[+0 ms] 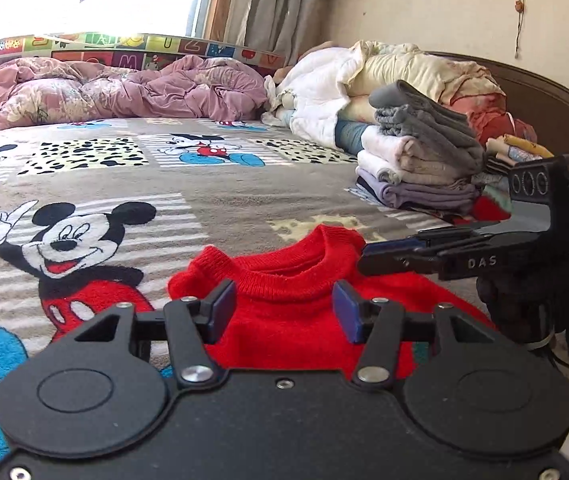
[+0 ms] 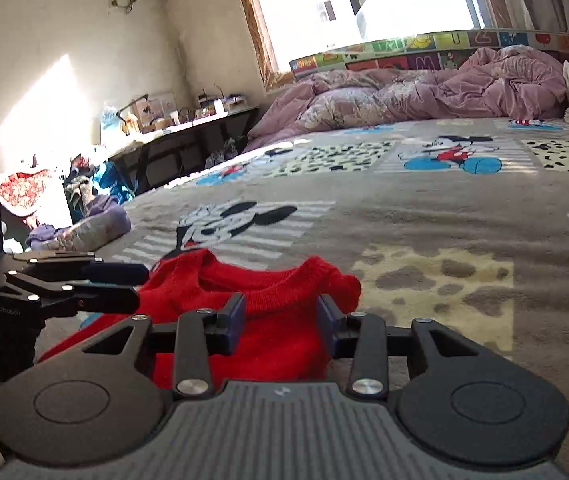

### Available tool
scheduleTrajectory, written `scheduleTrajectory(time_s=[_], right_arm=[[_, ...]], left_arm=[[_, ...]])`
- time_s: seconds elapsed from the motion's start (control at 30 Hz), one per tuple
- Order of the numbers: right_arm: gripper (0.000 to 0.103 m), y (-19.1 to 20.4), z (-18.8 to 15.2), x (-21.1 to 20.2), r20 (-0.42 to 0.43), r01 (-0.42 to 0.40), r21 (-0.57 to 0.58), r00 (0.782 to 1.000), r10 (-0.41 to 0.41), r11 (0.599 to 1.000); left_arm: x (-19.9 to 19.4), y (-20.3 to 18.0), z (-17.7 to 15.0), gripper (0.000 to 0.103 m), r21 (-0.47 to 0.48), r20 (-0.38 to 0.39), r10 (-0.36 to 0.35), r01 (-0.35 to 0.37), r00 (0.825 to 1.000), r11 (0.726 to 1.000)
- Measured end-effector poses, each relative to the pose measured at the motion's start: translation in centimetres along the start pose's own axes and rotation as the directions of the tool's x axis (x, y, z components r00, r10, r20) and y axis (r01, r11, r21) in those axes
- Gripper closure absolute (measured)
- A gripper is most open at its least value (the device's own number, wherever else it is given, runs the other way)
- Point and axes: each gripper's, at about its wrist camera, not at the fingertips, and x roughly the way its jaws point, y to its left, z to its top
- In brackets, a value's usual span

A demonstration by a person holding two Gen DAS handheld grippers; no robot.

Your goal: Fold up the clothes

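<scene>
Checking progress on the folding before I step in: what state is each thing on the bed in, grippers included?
red sweater: lying on the blanket, collar away from the cameras, ungripped
left gripper: jaws open, over the sweater
right gripper: jaws open, over the sweater
stack of clothes: folded
pink quilt: crumpled

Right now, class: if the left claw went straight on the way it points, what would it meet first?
Probably the red knitted sweater on the cartoon-print blanket: the left claw stands open, angled down toward the ribbed collar. Depth is unclear, so this is a judgement.
</scene>
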Motion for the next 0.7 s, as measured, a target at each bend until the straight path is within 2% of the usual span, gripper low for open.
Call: scheduleTrajectory(time_s=[0.07, 0.1, 0.2, 0.23, 0.27, 0.3, 0.33, 0.37, 0.43, 0.5, 0.53, 0.57, 0.63, 0.7], right_arm=[[0.062, 1.0, -0.8, -0.2, 0.026, 0.041, -0.053, 0.999, -0.040, 0.998], [0.062, 1.5, -0.6, -0.9, 0.052, 0.051, -0.068, 0.998, -0.047, 0.996], [0.062, 2.7, 0.1, -4.4, 0.118, -0.002, -0.068, 0.993, 0.010, 0.998], [0.062, 3.2, -0.2, -5.4, 0.122, -0.023, -0.077, 0.992, 0.032, 0.997], [0.061, 3.8, -0.8, -5.9, 0.098, -0.030, -0.091, 0.994, 0.039, 0.995], [0.060, 4.1, -1.5, -5.6, 0.036, -0.024, -0.100, 0.999, 0.028, 0.995], [0.058, 4.1, -2.6, -4.8, -0.022, -0.019, -0.096, 1.000, 0.017, 0.995], [0.058, 4.1, -3.6, -4.0, -0.078, -0.013, -0.092, 0.997, 0.006, 0.996], [0.060, 4.6, -3.3, -4.6, -0.061, 0.015, -0.081, 0.998, -0.020, 0.997], [0.059, 5.4, -2.5, -6.4, 0.007, 0.025, -0.041, 1.000, -0.025, 0.999], [0.057, 5.4, -2.8, -7.5, 0.037, 0.038, -0.005, 0.999, -0.038, 0.999], [0.053, 5.5, -3.0, -8.6, 0.066, 0.050, 0.032, 0.996, -0.052, 0.998], [0.047, 4.5, -4.2, -9.5, 0.052, 0.045, 0.147, 0.997, -0.054, 0.988], [0.047, 3.7, -5.2, -9.6, 0.027, 0.046, 0.247, 0.998, -0.055, 0.968]], left_arm=[[0.5, -0.9, -0.6, 0.051, 0.070, -0.043, 0.062, -0.059, 0.997, 0.996], [-0.1, -1.3, -0.7, 0.051, 0.079, -0.028, 0.049, -0.047, 0.998, 0.996], [-3.1, -2.9, -0.4, 0.051, 0.108, 0.051, -0.007, 0.001, 0.999, 0.994], [-3.6, -3.2, -0.5, 0.051, 0.103, 0.049, -0.024, 0.019, 0.998, 0.994], [-3.2, -3.5, -1.0, 0.051, 0.109, 0.006, -0.012, 0.012, 1.000, 0.994], [-2.7, -3.8, -1.4, 0.051, 0.115, -0.037, 0.001, 0.003, 0.999, 0.993], [-1.6, -4.1, -2.2, 0.051, 0.136, -0.105, 0.045, -0.030, 0.993, 0.990], [-1.4, -4.0, -2.7, 0.051, 0.112, -0.089, 0.048, -0.038, 0.995, 0.993], [-2.2, -3.4, -2.0, 0.051, 0.025, -0.081, 0.041, -0.039, 0.996, 0.999], [-4.3, -3.5, -1.7, 0.052, -0.028, 0.003, 0.050, -0.050, 0.999, 0.998], [-4.9, -3.3, -1.6, 0.052, -0.077, 0.018, 0.061, -0.059, 0.998, 0.995], [-5.4, -3.0, -1.6, 0.052, -0.127, 0.032, 0.073, -0.069, 0.997, 0.990], [-6.1, -2.6, -1.5, 0.051, -0.227, 0.045, 0.101, -0.089, 0.994, 0.970], [-6.6, -2.1, -1.9, 0.051, -0.329, 0.029, 0.130, -0.113, 0.991, 0.937]])
